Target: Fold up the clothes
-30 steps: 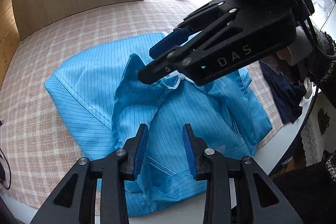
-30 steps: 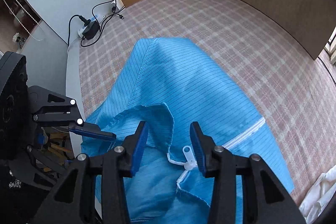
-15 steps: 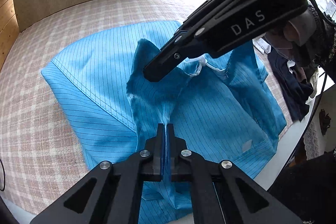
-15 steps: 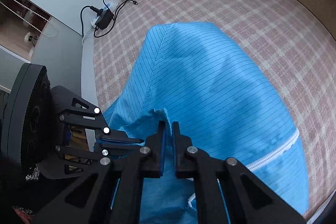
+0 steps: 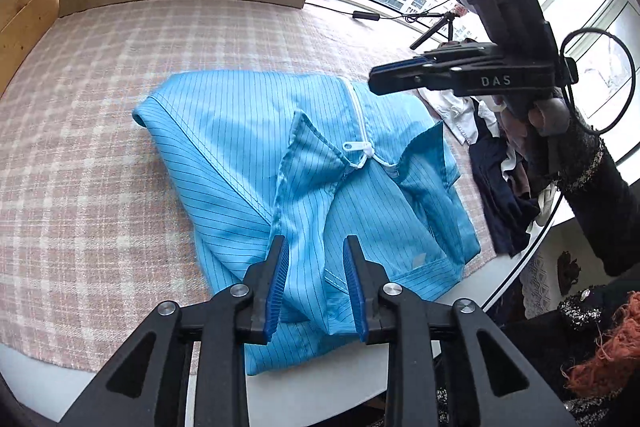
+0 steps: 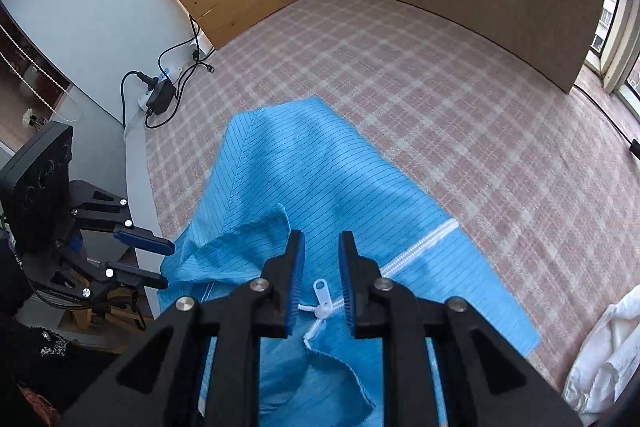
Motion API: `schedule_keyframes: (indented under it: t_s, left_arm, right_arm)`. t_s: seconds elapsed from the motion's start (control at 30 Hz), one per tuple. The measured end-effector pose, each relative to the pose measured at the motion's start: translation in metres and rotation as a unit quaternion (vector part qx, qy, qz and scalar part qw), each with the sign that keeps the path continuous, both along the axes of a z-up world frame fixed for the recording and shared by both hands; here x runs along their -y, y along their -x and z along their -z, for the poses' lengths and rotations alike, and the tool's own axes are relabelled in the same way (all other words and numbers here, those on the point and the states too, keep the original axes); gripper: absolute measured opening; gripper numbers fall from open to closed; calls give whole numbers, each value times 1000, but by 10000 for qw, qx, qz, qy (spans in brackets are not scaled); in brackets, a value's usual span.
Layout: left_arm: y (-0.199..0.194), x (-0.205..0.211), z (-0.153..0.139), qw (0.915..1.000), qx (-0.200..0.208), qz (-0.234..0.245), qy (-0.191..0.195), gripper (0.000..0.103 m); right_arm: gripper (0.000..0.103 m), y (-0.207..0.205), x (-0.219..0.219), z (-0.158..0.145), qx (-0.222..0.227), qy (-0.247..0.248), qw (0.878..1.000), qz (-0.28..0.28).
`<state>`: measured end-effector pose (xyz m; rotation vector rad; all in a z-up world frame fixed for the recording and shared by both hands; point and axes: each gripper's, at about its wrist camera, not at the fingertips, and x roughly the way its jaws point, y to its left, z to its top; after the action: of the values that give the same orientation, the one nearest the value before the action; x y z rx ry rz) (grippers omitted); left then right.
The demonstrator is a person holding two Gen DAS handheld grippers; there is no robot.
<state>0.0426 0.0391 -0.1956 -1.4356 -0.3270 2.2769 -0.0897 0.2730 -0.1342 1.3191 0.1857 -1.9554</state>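
Left wrist view showed a light blue pinstriped zip-up jacket lying partly folded on the pink-and-white checked cloth that covered the tabletop, its near hem at the tabletop's white front edge. The jacket's white zipper ran up the middle, the pull tab lay at the open collar, and one collar flap stood up in a loose fold. The left hand-held gripper hung over the near part of the jacket with its blue-padded jaws opening; blue fabric showed in the gap, but the pads did not press on it. The right hand-held gripper was up in the air above the jacket's far right side, held by a hand in a dark sleeve. A heap of dark and white clothes lay just beside the jacket to the right, and a wooden board stood behind the tabletop next to a window. Right wrist view looked straight down on the collar: the right hand-held gripper had its jaws opening too, with the zipper pull seen between them below, ungripped. The left hand-held gripper sat at the jacket's left edge, and a black power adapter with cables lay at the far corner.
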Motion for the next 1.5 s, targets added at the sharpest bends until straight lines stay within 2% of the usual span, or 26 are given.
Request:
schedule_keyframes:
  t_s: [0.07,0.1,0.2,0.27,0.37,0.53,0.6,0.63,0.7,0.77,0.9,1.03,1.1,1.2,1.27,1.4,1.5]
  left_arm:
    - [4,28,1,9987,24,-411,-303,36]
    - [7,42,4,9970,88,-638,-437,38]
    - [29,74,27,9879,420,-1151,-952,40]
    - [46,82,44,9830,642,-1210,-1220,40]
    - [67,80,68,9789,913,-1092,-1464,40]
    - [87,62,88,9753,1203,-793,-1677,42]
    - [90,56,90,9750,1196,-657,-1756,41]
    - [90,52,90,9771,1166,-597,-1677,34]
    - [90,47,88,9797,1123,-502,-1583,10]
    - [85,46,85,9764,1143,-502,-1765,9]
    - [63,27,69,9747,1069,-267,-1943,9]
    - [46,5,83,9788,1155,-50,-1692,11]
    - [45,7,101,9736,1441,-98,-1766,13]
    - [43,20,103,9684,1608,-224,-1892,21]
    - [43,34,80,9761,1304,-266,-1720,30]
    - [35,62,35,9871,705,-151,-1432,39]
    - [25,60,31,9903,742,348,-1120,39]
  right_arm:
    - [41,-11,-46,-9,-103,146,9968,782]
    - [43,-16,-73,-10,-52,265,9919,1240]
    - [43,-22,-140,12,473,456,9651,2535]
    - [43,-25,-158,30,828,511,9517,2913]
    - [43,-24,-151,54,1246,711,9466,2888]
    - [41,-20,-122,75,1322,542,9515,2724]
    - [20,-19,-114,75,1173,305,9581,2597]
    - [16,-18,-110,73,1104,241,9615,2504]
    - [7,-18,-107,65,950,129,9660,2399]
    - [6,-16,-108,55,794,65,9685,2360]
    - [4,-9,-126,41,649,-4,9658,2510]
    - [4,-3,-130,54,799,-68,9616,2625]
    - [6,-1,-121,69,886,-337,9625,2543]
    - [11,-4,-118,73,933,-435,9604,2590]
    - [14,-12,-122,59,799,-256,9611,2631]
    - [21,-31,-130,20,394,-118,9575,2854]
    - [21,-47,-105,-6,196,-105,9677,2511]
